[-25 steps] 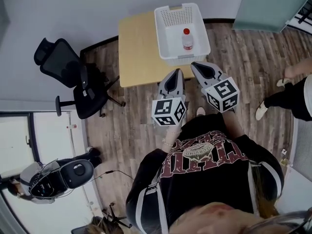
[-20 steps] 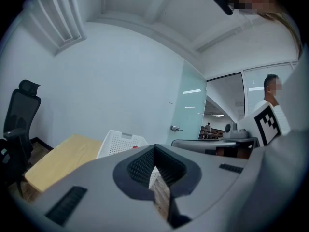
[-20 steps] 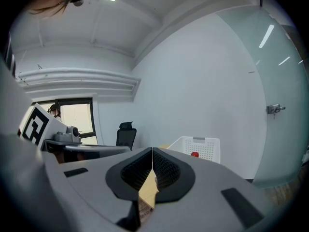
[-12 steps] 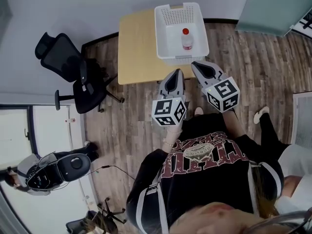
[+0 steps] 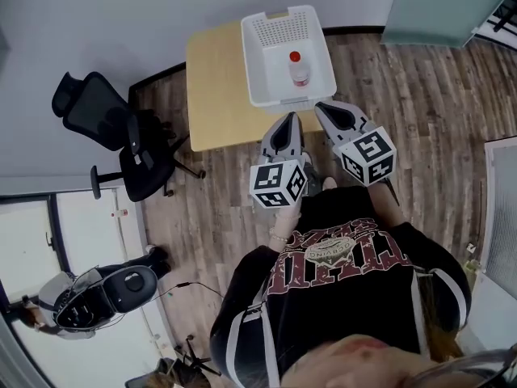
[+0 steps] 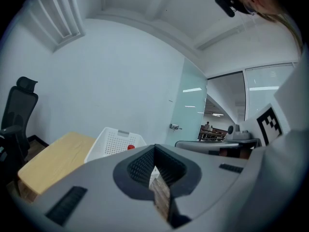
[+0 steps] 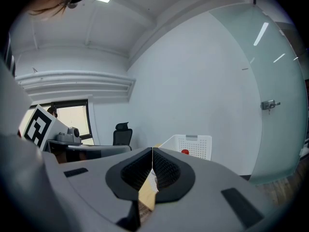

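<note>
A white perforated basket (image 5: 287, 43) stands on a small light wood table (image 5: 212, 79). A clear bottle with a red cap (image 5: 297, 67) stands inside it. My left gripper (image 5: 288, 121) and right gripper (image 5: 329, 108) are held side by side in the air just short of the table's near edge, pointing at the basket. Both are shut with nothing between the jaws. The basket (image 6: 115, 141) and the red cap (image 6: 131, 148) show above the left gripper (image 6: 154, 148). The basket (image 7: 189, 146) also shows beyond the right gripper (image 7: 152, 150).
A black office chair (image 5: 113, 132) stands left of the table on the wood floor. A grey wheeled device (image 5: 101, 296) sits lower left by a window. A glass door (image 6: 190, 105) is at the right of the room.
The table and basket have shifted left in the head view. A person at the right has left the view. Both grippers keep the same shut pose.
</note>
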Available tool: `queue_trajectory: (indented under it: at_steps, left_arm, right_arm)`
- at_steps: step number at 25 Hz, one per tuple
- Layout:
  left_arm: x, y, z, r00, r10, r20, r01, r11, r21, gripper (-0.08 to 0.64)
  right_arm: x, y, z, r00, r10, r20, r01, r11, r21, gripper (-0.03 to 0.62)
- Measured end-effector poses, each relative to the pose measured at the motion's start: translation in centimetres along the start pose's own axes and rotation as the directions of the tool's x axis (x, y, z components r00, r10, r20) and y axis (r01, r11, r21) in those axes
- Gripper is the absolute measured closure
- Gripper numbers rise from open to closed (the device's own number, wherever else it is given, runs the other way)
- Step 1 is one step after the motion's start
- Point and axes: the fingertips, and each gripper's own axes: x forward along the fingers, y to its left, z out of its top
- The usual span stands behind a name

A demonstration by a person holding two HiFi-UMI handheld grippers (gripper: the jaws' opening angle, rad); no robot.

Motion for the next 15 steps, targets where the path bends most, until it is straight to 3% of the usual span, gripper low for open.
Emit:
queue_trajectory:
  at_steps: [15]
  left_arm:
    - [5.1, 2.8, 1.6, 0.996, -0.077, -0.040, 0.077, 0.997, 0.004, 0.512]
  right_arm:
    - [4.5, -3.1, 1.1, 0.998, -0.064, -0.014, 0.064, 0.998, 0.018, 0.574]
